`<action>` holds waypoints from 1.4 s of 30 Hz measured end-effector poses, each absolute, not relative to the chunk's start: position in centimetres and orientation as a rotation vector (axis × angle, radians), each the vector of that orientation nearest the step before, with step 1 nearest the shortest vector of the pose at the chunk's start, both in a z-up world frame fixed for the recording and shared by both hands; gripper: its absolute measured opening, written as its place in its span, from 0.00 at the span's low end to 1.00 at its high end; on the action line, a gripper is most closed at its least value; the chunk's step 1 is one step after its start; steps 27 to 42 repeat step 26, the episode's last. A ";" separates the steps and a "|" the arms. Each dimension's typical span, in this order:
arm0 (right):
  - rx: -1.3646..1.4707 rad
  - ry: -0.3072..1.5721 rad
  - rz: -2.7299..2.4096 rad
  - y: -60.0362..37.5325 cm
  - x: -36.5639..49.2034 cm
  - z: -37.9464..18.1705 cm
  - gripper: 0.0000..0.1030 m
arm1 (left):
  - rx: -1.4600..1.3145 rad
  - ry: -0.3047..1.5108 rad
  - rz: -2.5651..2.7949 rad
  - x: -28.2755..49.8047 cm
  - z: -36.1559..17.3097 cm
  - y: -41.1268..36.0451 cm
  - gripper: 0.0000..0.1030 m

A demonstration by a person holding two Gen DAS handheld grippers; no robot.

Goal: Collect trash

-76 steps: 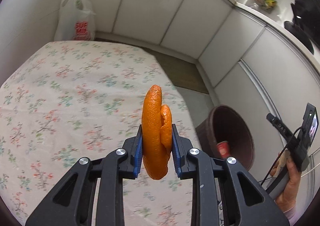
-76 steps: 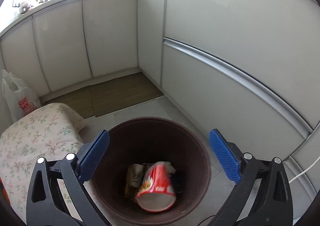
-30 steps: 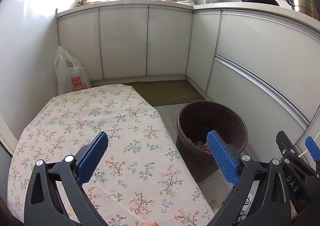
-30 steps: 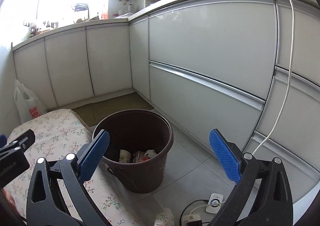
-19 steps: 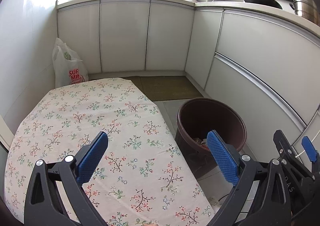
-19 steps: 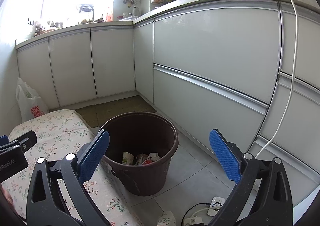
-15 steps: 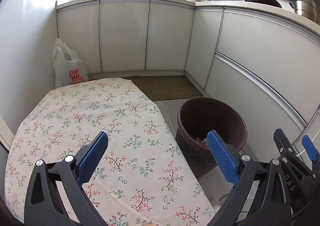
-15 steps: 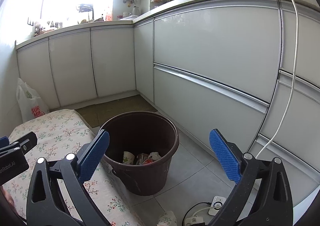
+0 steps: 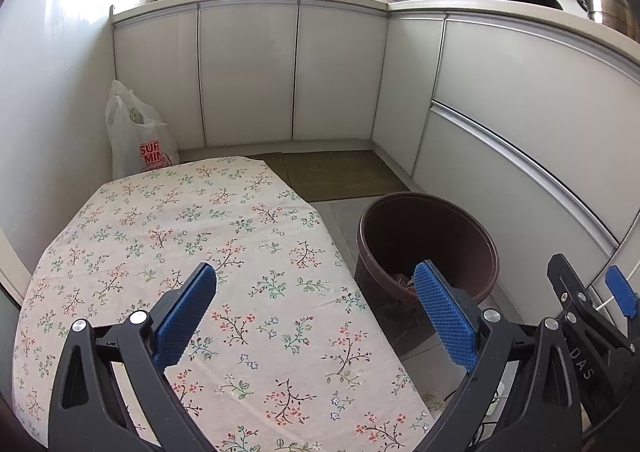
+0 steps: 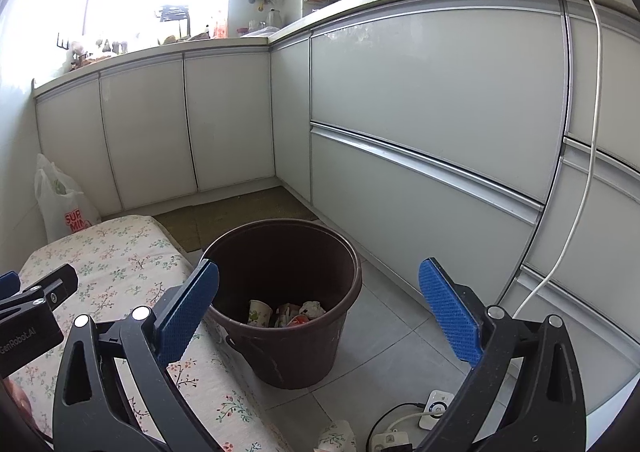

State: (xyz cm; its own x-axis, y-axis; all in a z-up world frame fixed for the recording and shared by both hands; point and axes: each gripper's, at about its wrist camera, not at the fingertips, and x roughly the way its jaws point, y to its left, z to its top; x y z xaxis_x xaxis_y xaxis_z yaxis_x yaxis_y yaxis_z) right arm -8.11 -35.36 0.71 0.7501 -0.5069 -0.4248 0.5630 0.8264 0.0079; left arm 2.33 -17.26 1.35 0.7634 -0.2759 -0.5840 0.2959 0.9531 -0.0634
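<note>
From the left wrist view, the left gripper [image 9: 315,306] is hanging over the floral-clothed counter [image 9: 132,220] with its jaws spread wide and nothing between the blue pads [image 9: 185,307]. The cloth is showing no trash anywhere in this view. The brown bin [image 9: 474,242] is standing on the floor just beside the counter's right edge, and scraps are lying at its bottom, partly hidden behind the right pad. The right gripper [image 9: 592,314] is poking in at the lower right. A white shopping bag [image 9: 134,138] is sitting on the floor past the counter's far end, against the cabinets.

From the right wrist view, the right gripper [image 10: 319,310] is pointing toward the bin [image 10: 256,348], its jaws also spread wide and empty. The collected trash [image 10: 286,312], a paper cup and crumpled wrappers, is lying inside the bin. A crumpled bit of paper [image 10: 335,437] is lying on the floor tiles near the bin's foot, next to a power strip and cable [image 10: 416,418]; whether it is trash to collect cannot be told for sure.

As a judgement, the collecting step is looking finished or nearly so, with both grippers idling between picks. The next move is likely calling for a scan of the counter and floor; if that floor scrap counts, the right gripper is needing to drop low, straddle it clear of the cable, and close gently.
</note>
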 end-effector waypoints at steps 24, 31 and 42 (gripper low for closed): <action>0.141 0.435 -0.577 -35.3 -7.7 0.4 0.93 | 0.036 0.648 -0.323 2.7 0.5 -17.5 0.86; 0.141 0.435 -0.576 -35.2 -7.7 0.4 0.93 | 0.037 0.647 -0.322 2.7 0.6 -17.5 0.86; 0.141 0.435 -0.576 -35.2 -7.7 0.4 0.93 | 0.037 0.647 -0.322 2.7 0.6 -17.5 0.86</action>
